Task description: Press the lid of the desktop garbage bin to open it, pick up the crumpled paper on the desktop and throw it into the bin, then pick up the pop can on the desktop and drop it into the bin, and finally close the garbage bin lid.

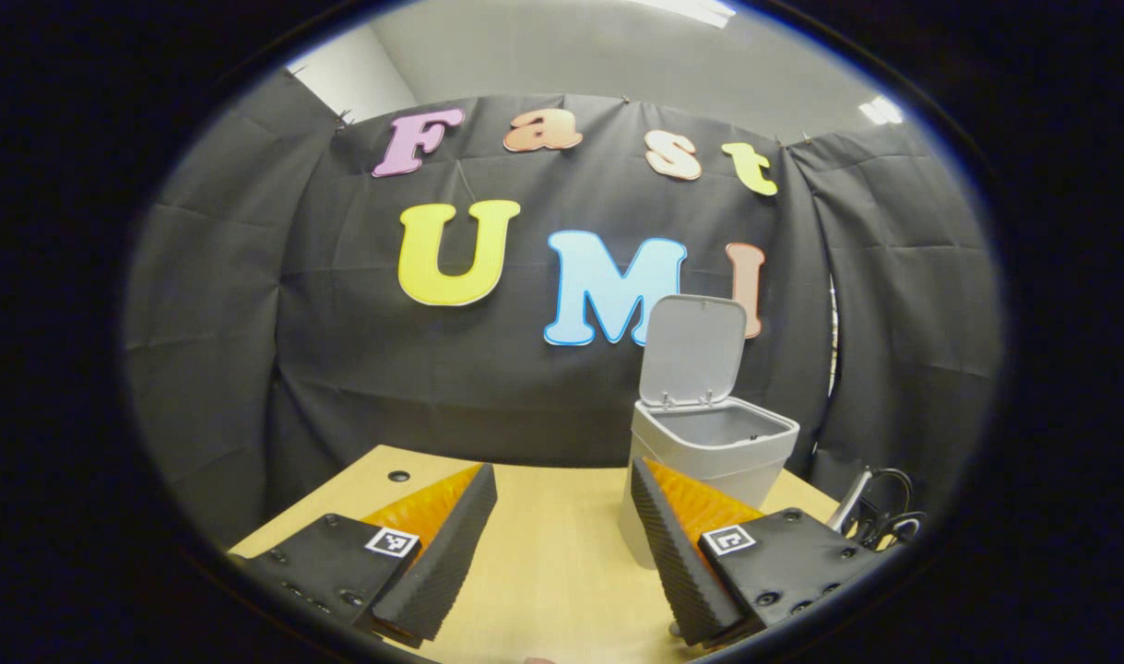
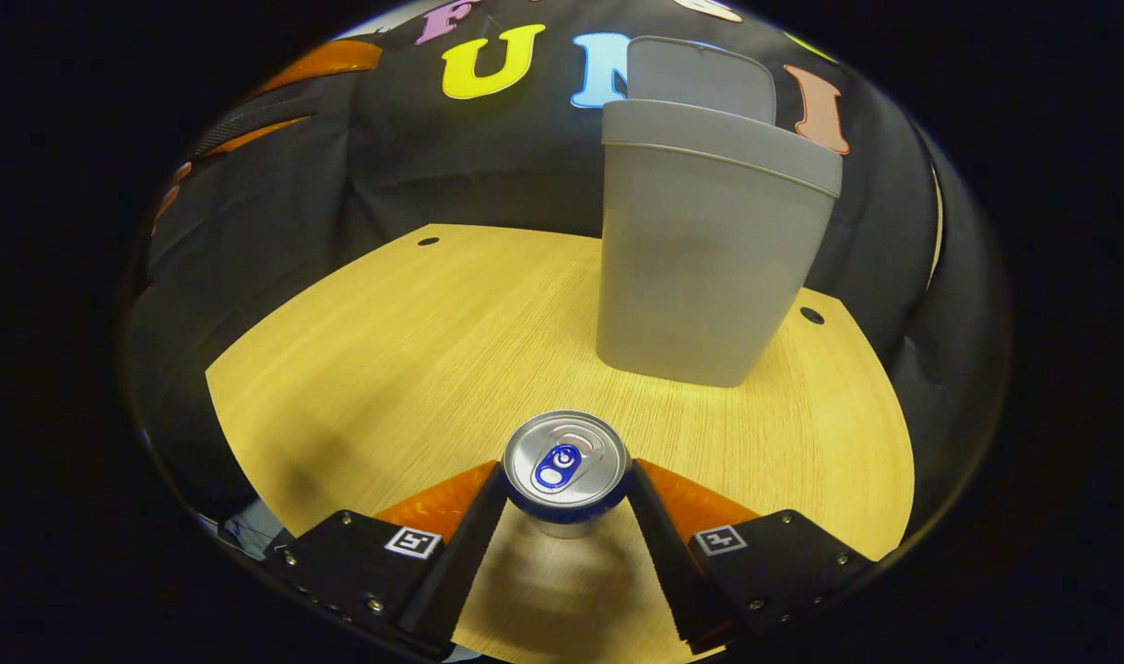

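The right hand-held gripper [image 2: 566,498] is clamped on the pop can [image 2: 566,472], both ribbed fingers pressing its sides just under the rim. The can is a smooth metal cylinder with a blue pull tab, upright over the pale wood-grain bench [image 2: 386,369]. The left hand-held gripper [image 1: 562,544] hangs wide apart, holding nothing. Beyond stands the matte grey plastic garbage bin [image 1: 709,461], its rounded lid [image 1: 692,350] raised upright.
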The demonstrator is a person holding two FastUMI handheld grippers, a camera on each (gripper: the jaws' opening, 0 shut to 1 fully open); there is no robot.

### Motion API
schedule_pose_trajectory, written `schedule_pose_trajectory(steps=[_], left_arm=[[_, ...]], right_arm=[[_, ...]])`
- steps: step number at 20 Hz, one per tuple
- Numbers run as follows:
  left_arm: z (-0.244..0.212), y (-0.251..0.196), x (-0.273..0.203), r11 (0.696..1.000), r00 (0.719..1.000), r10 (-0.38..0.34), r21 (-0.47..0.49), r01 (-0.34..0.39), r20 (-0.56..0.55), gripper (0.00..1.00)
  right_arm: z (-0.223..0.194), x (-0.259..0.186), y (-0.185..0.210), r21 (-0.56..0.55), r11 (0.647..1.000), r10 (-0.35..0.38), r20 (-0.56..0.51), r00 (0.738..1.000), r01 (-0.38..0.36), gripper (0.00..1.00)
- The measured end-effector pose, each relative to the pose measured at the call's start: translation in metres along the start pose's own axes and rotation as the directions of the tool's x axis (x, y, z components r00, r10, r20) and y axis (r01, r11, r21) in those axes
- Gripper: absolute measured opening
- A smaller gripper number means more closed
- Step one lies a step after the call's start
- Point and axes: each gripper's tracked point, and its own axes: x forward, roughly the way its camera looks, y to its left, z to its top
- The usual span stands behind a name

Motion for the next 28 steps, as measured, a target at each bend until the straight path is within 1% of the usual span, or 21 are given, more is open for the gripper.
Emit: schedule_pose_trajectory(steps=[2,4,6,9,13,15,17,19,23,26,27,28], left_arm=[[0.001,0.003,-0.003,1.0,1.0,0.008,0.006,-0.008,0.002,0.95],[0.004,0.004,-0.005,1.0,1.0,0.012,0.013,-0.013,0.005,0.95],[0.004,0.008,-0.008,1.0,1.0,0.02,0.022,-0.02,0.006,0.95],[0.005,0.014,-0.01,0.999,0.999,0.033,0.017,-0.033,0.009,0.95],[0.007,0.02,-0.012,0.999,0.999,0.038,-0.013,-0.038,0.017,0.95],[0.006,0.023,-0.012,0.999,0.999,0.044,-0.009,-0.044,0.018,0.95],[0.005,0.025,-0.013,0.999,0.999,0.047,-0.004,-0.047,0.021,0.95],[0.006,0.02,-0.012,0.999,0.999,0.034,-0.009,-0.034,0.023,0.97],[0.008,0.014,-0.01,1.0,1.0,0.014,0.002,-0.014,0.028,0.95],[0.007,0.011,-0.008,1.0,1.0,-0.005,0.028,0.004,0.028,0.96],[0.006,0.01,-0.007,1.0,1.0,-0.011,0.026,0.011,0.026,0.96],[0.006,0.009,-0.007,1.0,1.0,-0.018,0.021,0.017,0.026,0.97]], right_arm=[[0.007,-0.014,0.0,-0.006,1.0,0.002,0.029,1.0,-0.001,0.84],[0.022,-0.028,-0.001,-0.006,1.0,0.002,0.071,0.997,-0.002,0.84],[0.045,-0.044,-0.005,0.0,1.0,0.003,0.124,0.992,-0.003,0.84],[0.089,-0.072,-0.015,0.006,1.0,-0.007,0.223,0.975,0.006,0.84],[0.152,-0.102,-0.029,0.018,1.0,-0.016,0.346,0.938,0.01,0.84],[0.182,-0.112,-0.037,0.037,0.999,-0.022,0.402,0.915,0.008,0.84],[0.21,-0.117,-0.044,0.057,0.998,-0.027,0.455,0.89,0.001,0.84],[0.234,-0.118,-0.052,0.067,0.998,-0.037,0.5,0.865,0.004,0.84],[0.274,-0.118,-0.068,0.108,0.994,-0.075,0.573,0.816,0.016,0.84],[0.292,-0.112,-0.079,0.137,0.99,-0.106,0.597,0.795,0.03,0.84],[0.297,-0.108,-0.082,0.135,0.99,-0.113,0.598,0.793,0.039,0.84],[0.298,-0.101,-0.084,0.134,0.99,-0.119,0.591,0.798,0.049,0.83]])
